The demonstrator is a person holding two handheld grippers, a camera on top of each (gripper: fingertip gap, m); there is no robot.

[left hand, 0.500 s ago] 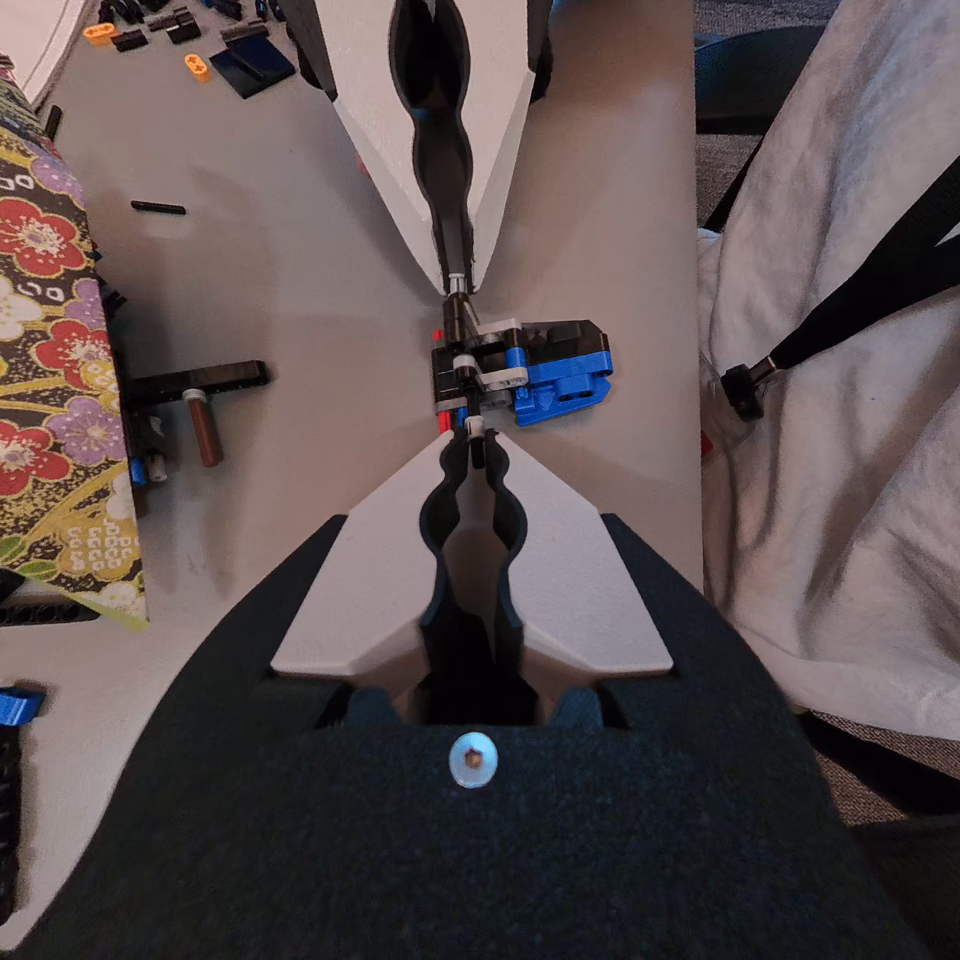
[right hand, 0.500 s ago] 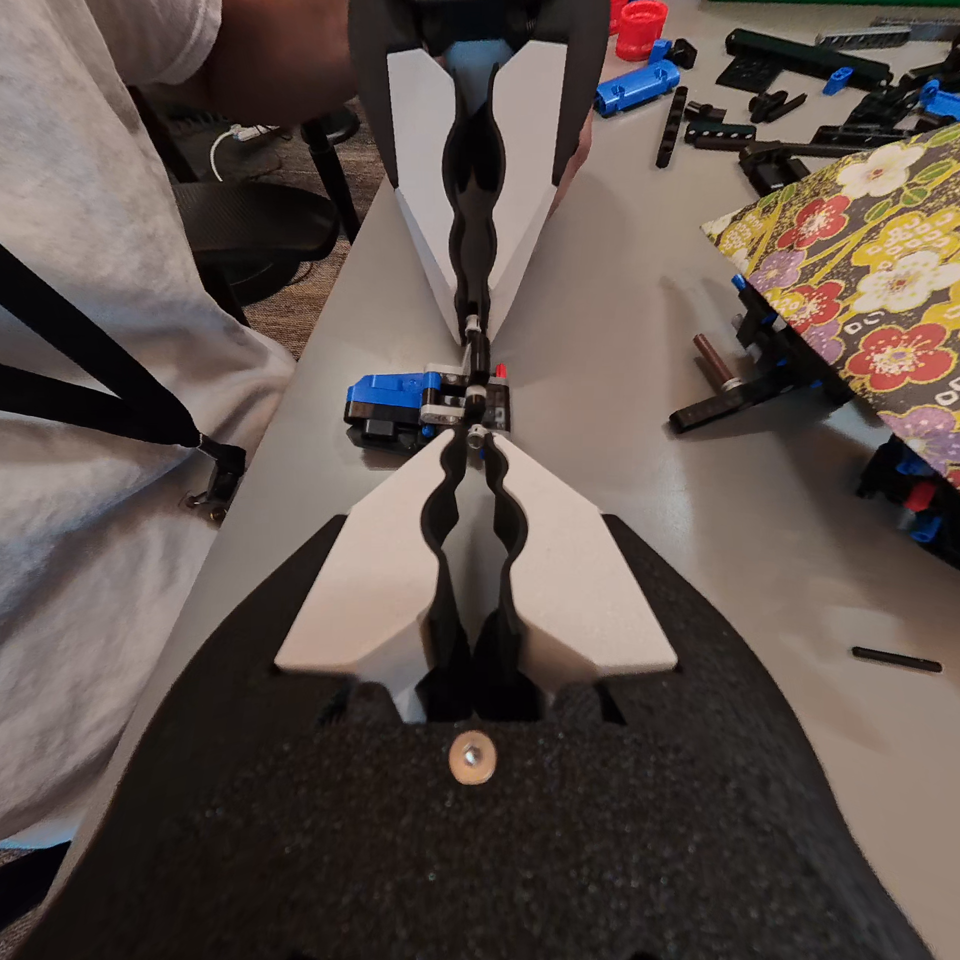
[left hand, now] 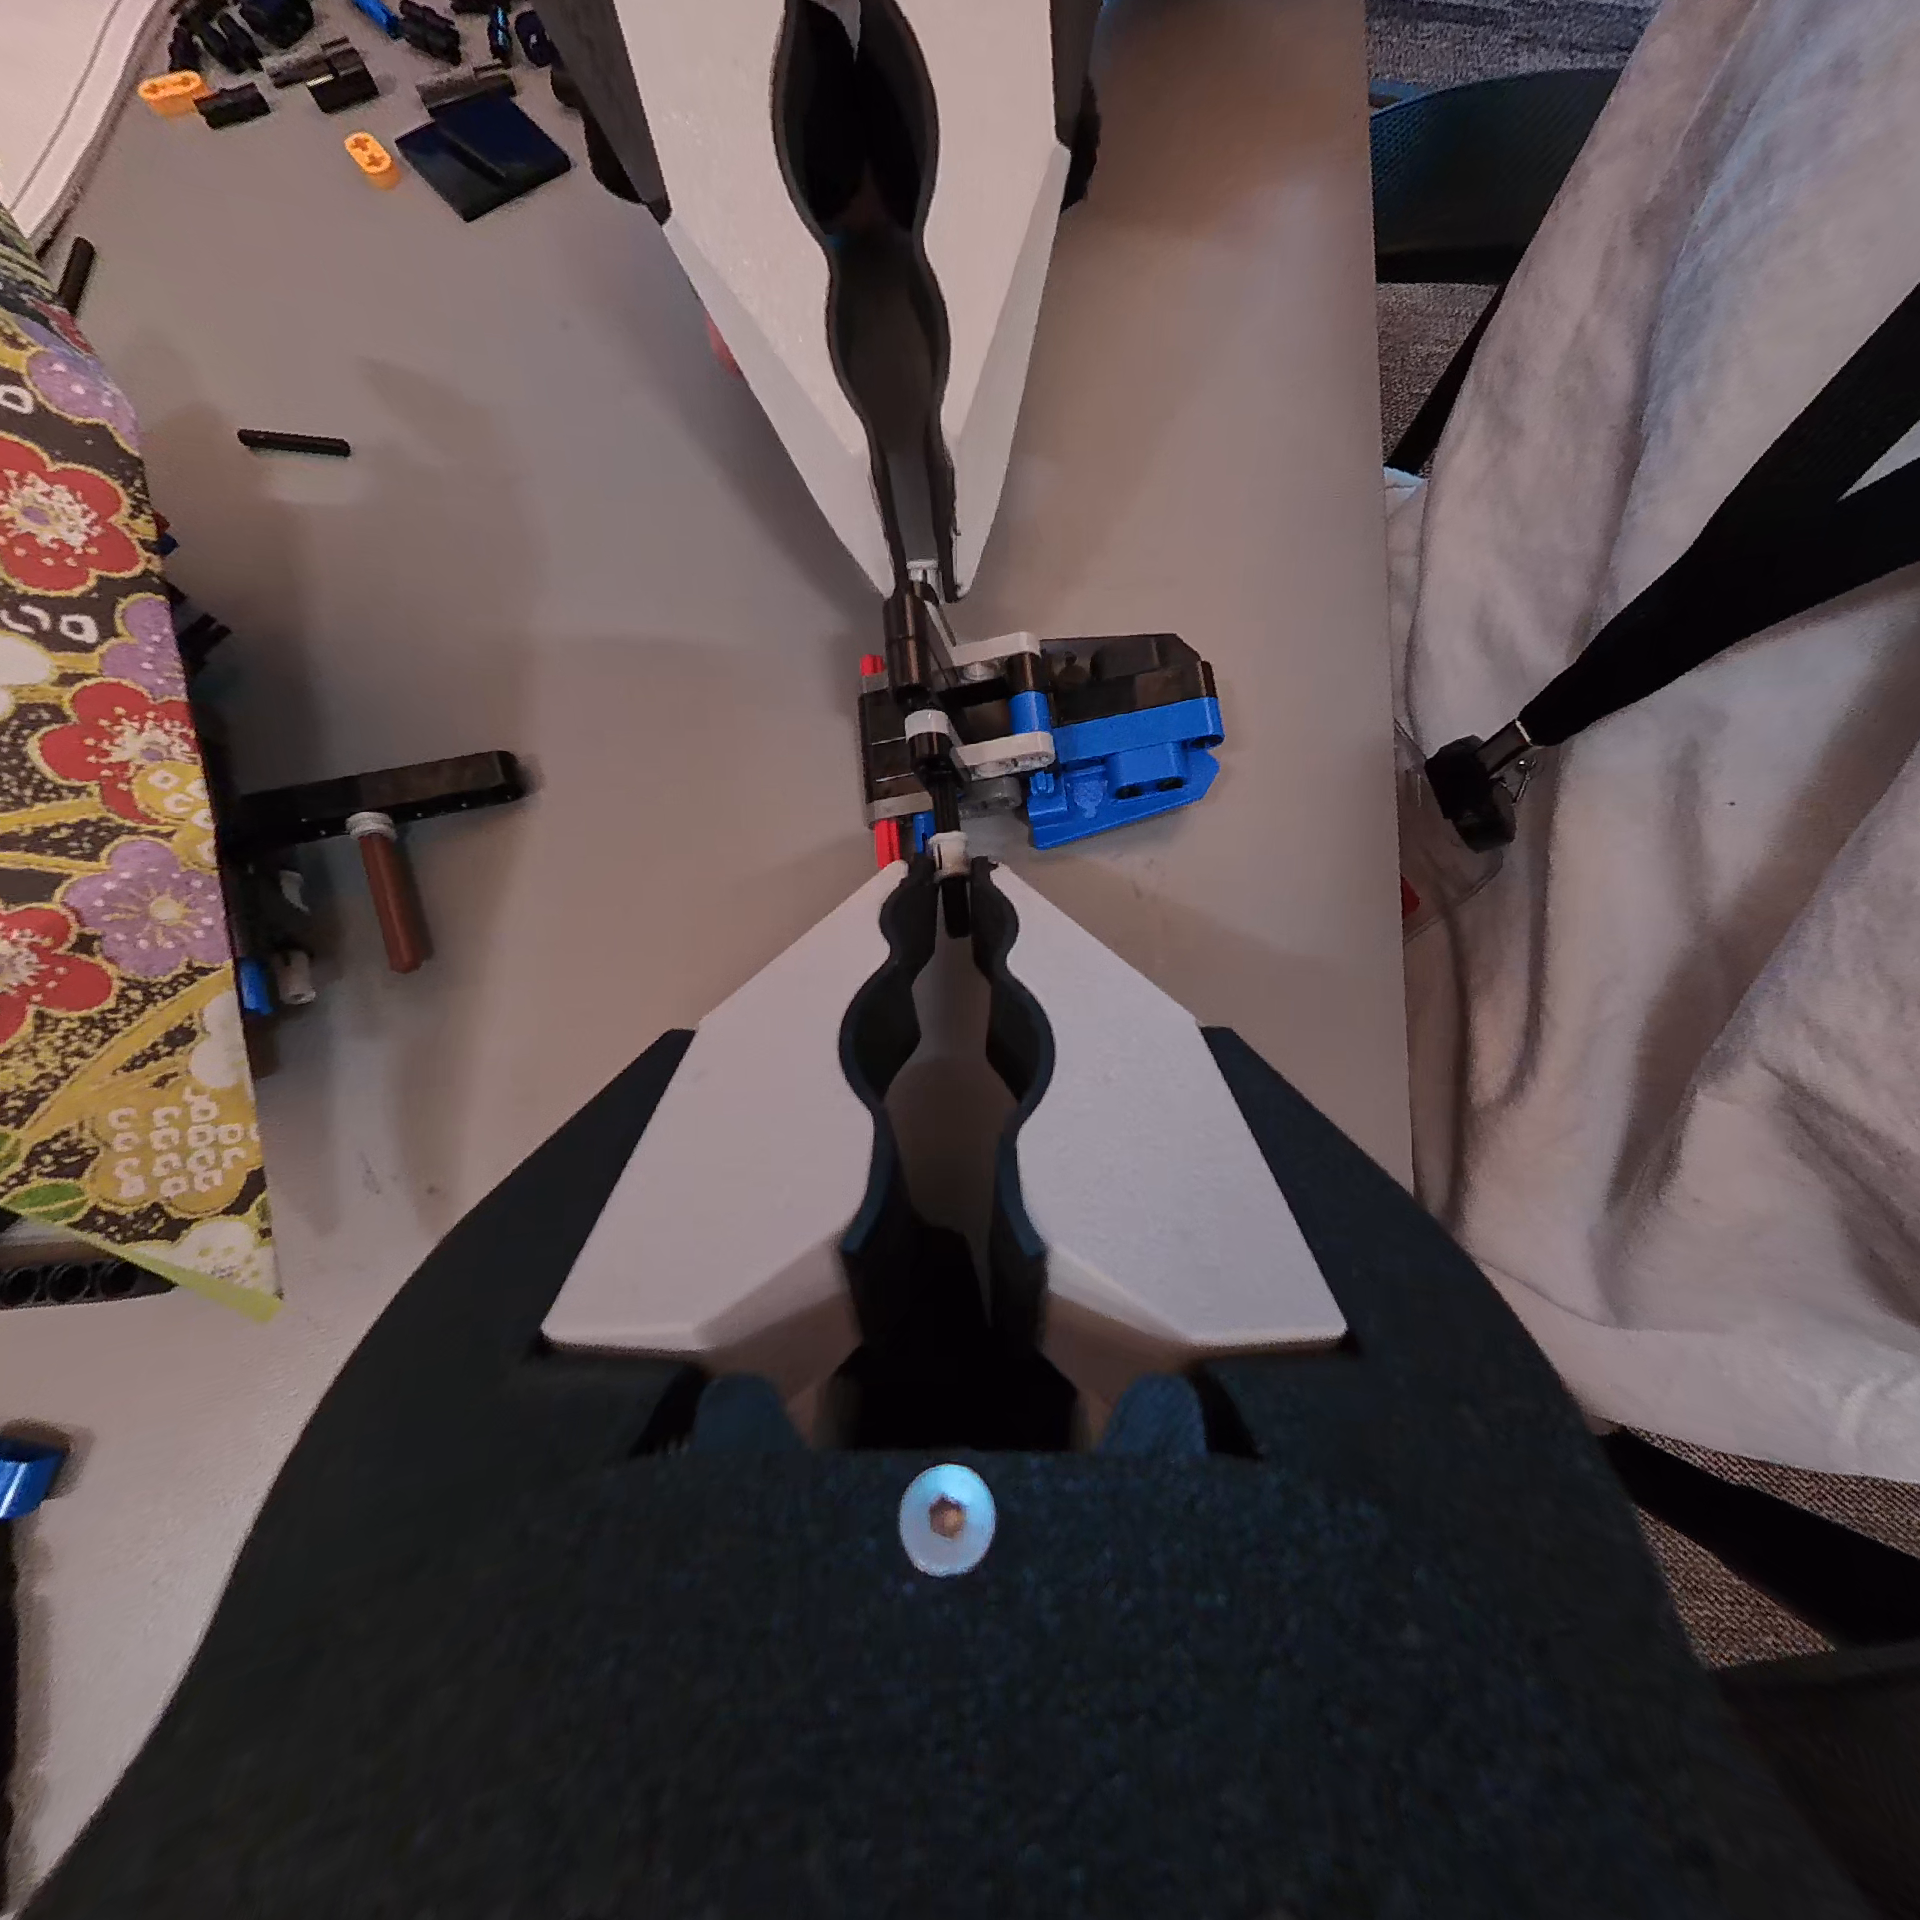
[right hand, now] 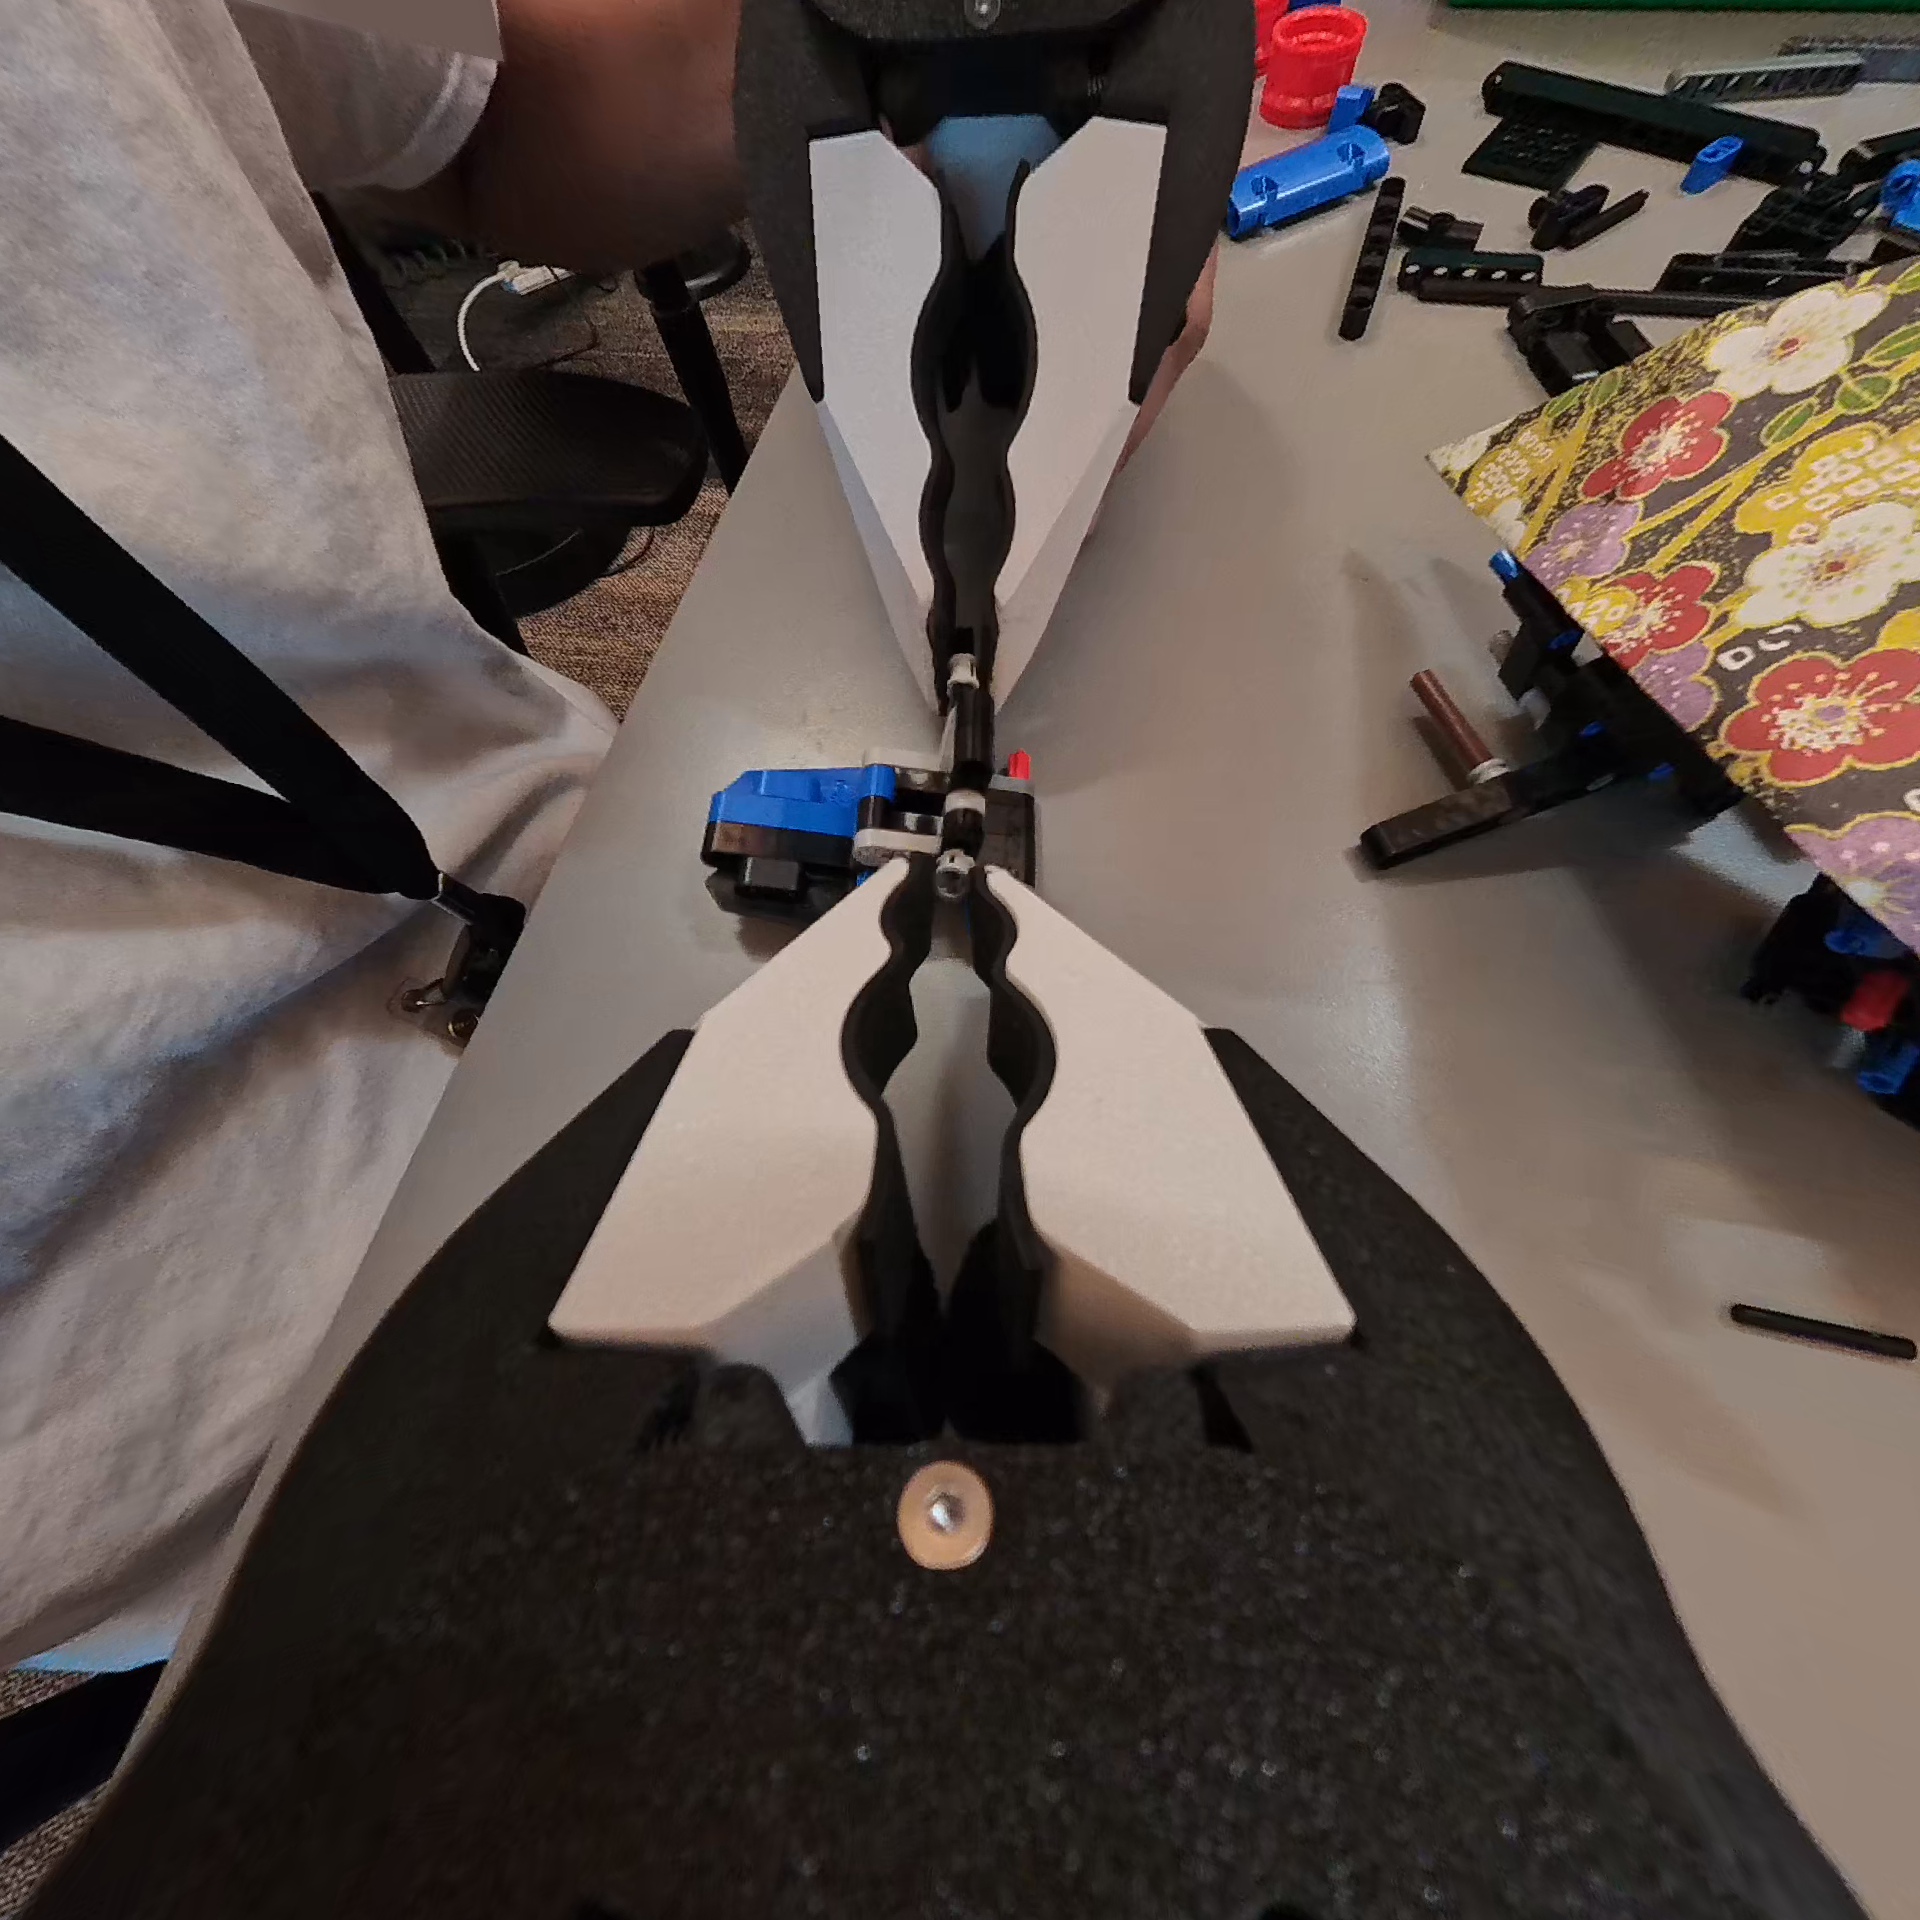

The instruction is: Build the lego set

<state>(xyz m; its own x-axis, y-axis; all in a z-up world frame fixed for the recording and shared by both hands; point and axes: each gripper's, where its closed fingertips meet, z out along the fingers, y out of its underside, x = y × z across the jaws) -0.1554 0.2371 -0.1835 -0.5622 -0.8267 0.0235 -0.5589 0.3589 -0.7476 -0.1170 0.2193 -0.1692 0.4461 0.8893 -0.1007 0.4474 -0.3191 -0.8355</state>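
A small blue, black and white lego assembly [left hand: 1117, 748] lies on the grey table [left hand: 623, 623] near its edge. A thin black axle [left hand: 940, 790] with white bushes runs through its left end. My left gripper [left hand: 948, 883] is shut on the near end of the axle. My right gripper [left hand: 920, 582] faces it from the far side, shut on the other end. In the right wrist view the assembly [right hand: 800, 821] lies left of the right gripper [right hand: 951, 883], with the left gripper [right hand: 961, 675] opposite.
A floral patterned sheet [left hand: 94, 727] covers more lego parts, with a black beam [left hand: 416, 784] and brown pin [left hand: 395, 904] beside it. A loose black axle [left hand: 294, 445] lies apart. Several loose pieces [right hand: 1558, 208] lie farther off. A person's white shirt [left hand: 1662, 831] is at the table edge. About 5 centimeters separates my left fingertips from my right.
Almost nothing: both grippers stay shut on the axle ends and the assembly stays in place on the table.
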